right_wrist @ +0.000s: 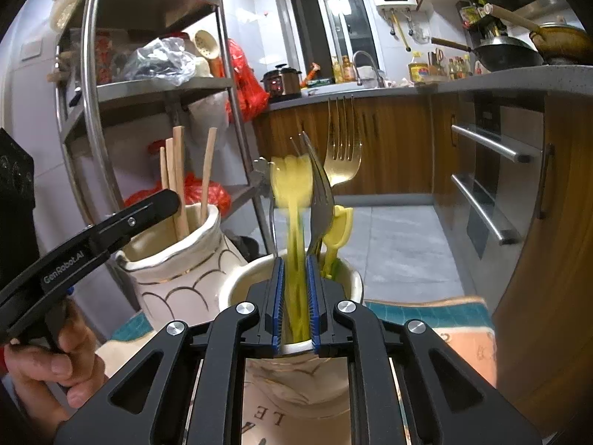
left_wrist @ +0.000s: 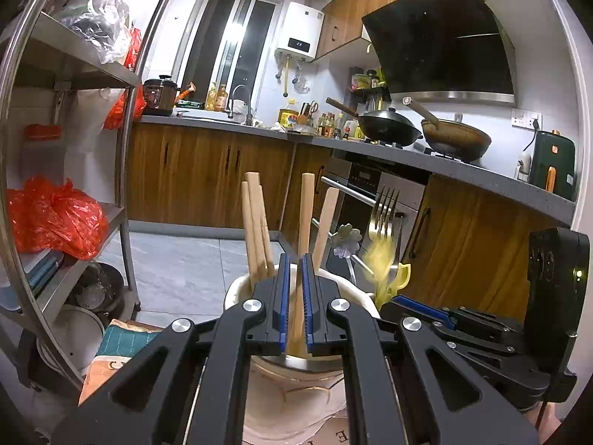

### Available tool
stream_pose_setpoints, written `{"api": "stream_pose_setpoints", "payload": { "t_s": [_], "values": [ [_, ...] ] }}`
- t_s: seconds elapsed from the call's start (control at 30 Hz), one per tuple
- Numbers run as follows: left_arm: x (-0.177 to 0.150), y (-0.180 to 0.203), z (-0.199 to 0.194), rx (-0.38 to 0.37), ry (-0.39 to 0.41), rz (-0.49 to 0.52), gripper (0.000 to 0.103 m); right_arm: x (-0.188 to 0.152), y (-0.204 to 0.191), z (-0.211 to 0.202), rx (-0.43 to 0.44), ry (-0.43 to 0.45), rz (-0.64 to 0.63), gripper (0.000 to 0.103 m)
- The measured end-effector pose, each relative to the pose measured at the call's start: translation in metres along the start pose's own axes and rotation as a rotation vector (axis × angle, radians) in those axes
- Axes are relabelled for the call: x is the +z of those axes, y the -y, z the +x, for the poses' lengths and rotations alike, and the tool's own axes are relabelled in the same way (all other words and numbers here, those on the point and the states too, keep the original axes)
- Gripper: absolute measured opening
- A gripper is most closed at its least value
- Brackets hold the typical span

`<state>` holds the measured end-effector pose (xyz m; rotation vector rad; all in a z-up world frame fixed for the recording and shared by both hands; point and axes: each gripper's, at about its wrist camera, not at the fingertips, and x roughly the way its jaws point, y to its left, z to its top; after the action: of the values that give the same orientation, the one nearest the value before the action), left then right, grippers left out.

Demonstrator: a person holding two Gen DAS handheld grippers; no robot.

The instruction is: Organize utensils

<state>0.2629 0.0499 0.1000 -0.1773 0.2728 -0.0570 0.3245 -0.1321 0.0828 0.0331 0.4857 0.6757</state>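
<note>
At the far left a curved stainless-steel shelf rack (left_wrist: 122, 170) holds crumpled red plastic bags (left_wrist: 55, 218) on brushed metal shelves. Next comes the cream glazed ceramic holder with gold scallop lines (right_wrist: 178, 278), its wavy rim ringing a bundle of pale, square-ended wooden chopsticks (right_wrist: 178, 185) that stand upright and splay slightly. The left gripper (left_wrist: 295, 296), matte black with ribbed blue pads, has its jaws drawn nearly together over that holder's mouth, pinching one wooden chopstick (left_wrist: 305, 218) whose lower length runs between the pads and down into the jar. In the right wrist view the person's left hand (right_wrist: 55, 363) wraps the left gripper's black handle. Just beside the chopstick holder, touching or nearly so, stands a second cream ceramic jar with a smooth round rim (right_wrist: 237, 285), filled with forks and spoons: a gold metal fork with four long tines (right_wrist: 343, 163), a grey steel fork (right_wrist: 318, 193) leaning against it, and a small yellow plastic utensil (right_wrist: 339, 230). The right gripper (right_wrist: 295, 296) has its blue pads narrowly spaced and closed on a yellow plastic utensil with a broad lobed head (right_wrist: 291, 185), motion-blurred, its stem running between the pads into the jar. Wood-veneer cabinets (right_wrist: 393, 141) and a steel-handled oven (right_wrist: 489, 185) lie to the right.
</note>
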Motion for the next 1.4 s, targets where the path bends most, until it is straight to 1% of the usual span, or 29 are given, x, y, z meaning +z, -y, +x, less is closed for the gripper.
{"api": "stream_pose_setpoints", "payload": {
  "t_s": [0.03, 0.1, 0.17, 0.23, 0.3, 0.33, 0.37, 0.57, 0.6, 0.67, 0.7, 0.73, 0.8, 0.87, 0.9, 0.93, 0.97, 1.03, 1.13, 1.3, 1.4],
  "values": [
    [0.0, 0.0, 0.0, 0.001, -0.001, 0.003, 0.006, 0.0, 0.0, 0.0, 0.001, -0.002, 0.001, 0.018],
    [0.0, 0.0, 0.0, 0.001, -0.003, 0.003, 0.007, 0.0, -0.001, -0.001, 0.0, 0.002, 0.0, 0.021],
    [0.0, 0.0, -0.001, -0.001, -0.004, 0.0, 0.007, 0.001, -0.002, -0.003, 0.004, 0.005, -0.001, 0.022],
    [0.0, 0.0, -0.002, -0.002, 0.0, 0.001, 0.008, 0.002, -0.002, -0.005, 0.003, 0.014, -0.002, 0.026],
    [-0.001, 0.001, -0.005, -0.001, 0.009, 0.002, 0.019, 0.004, -0.002, -0.01, 0.006, 0.026, -0.001, 0.031],
    [-0.001, 0.001, -0.008, 0.002, 0.018, 0.002, 0.026, 0.004, -0.003, -0.013, 0.005, 0.036, -0.003, 0.033],
    [-0.001, 0.001, -0.012, 0.007, 0.028, 0.005, 0.029, 0.005, -0.003, -0.015, 0.005, 0.042, -0.004, 0.034],
    [-0.004, 0.002, -0.033, 0.01, 0.043, 0.019, 0.031, 0.007, -0.001, -0.036, -0.003, 0.075, -0.005, 0.034],
    [-0.005, 0.002, -0.036, 0.012, 0.045, 0.021, 0.032, 0.007, 0.0, -0.039, -0.005, 0.078, -0.003, 0.036],
    [-0.007, 0.003, -0.042, 0.023, 0.054, 0.029, 0.044, 0.004, 0.001, -0.047, -0.022, 0.092, -0.002, 0.043],
    [-0.008, 0.003, -0.045, 0.032, 0.062, 0.036, 0.048, 0.003, 0.002, -0.05, -0.023, 0.098, -0.002, 0.05],
    [-0.011, 0.004, -0.049, 0.043, 0.071, 0.044, 0.055, 0.001, 0.003, -0.054, -0.025, 0.105, -0.002, 0.054],
    [-0.014, 0.004, -0.054, 0.056, 0.079, 0.053, 0.063, -0.002, 0.005, -0.059, -0.032, 0.112, -0.001, 0.058],
    [-0.019, 0.005, -0.059, 0.067, 0.093, 0.06, 0.076, -0.005, 0.007, -0.063, -0.036, 0.116, 0.005, 0.064],
    [-0.021, 0.006, -0.062, 0.072, 0.104, 0.066, 0.079, -0.007, 0.008, -0.066, -0.037, 0.12, 0.008, 0.068],
    [-0.024, 0.008, -0.066, 0.083, 0.115, 0.075, 0.084, -0.01, 0.009, -0.068, -0.035, 0.125, 0.016, 0.075],
    [-0.026, 0.009, -0.069, 0.096, 0.126, 0.083, 0.09, -0.012, 0.009, -0.069, -0.03, 0.128, 0.024, 0.078],
    [-0.032, 0.011, -0.077, 0.112, 0.148, 0.098, 0.096, -0.017, 0.01, -0.073, -0.031, 0.148, 0.025, 0.084],
    [-0.038, 0.012, -0.083, 0.134, 0.155, 0.106, 0.097, -0.025, 0.008, -0.077, -0.048, 0.165, -0.004, 0.091],
    [-0.049, 0.012, -0.088, 0.144, 0.147, 0.107, 0.097, -0.036, 0.001, -0.084, -0.082, 0.194, -0.045, 0.096],
    [-0.055, 0.013, -0.092, 0.144, 0.164, 0.112, 0.097, -0.042, -0.002, -0.089, -0.095, 0.203, -0.056, 0.097]
  ]
}}
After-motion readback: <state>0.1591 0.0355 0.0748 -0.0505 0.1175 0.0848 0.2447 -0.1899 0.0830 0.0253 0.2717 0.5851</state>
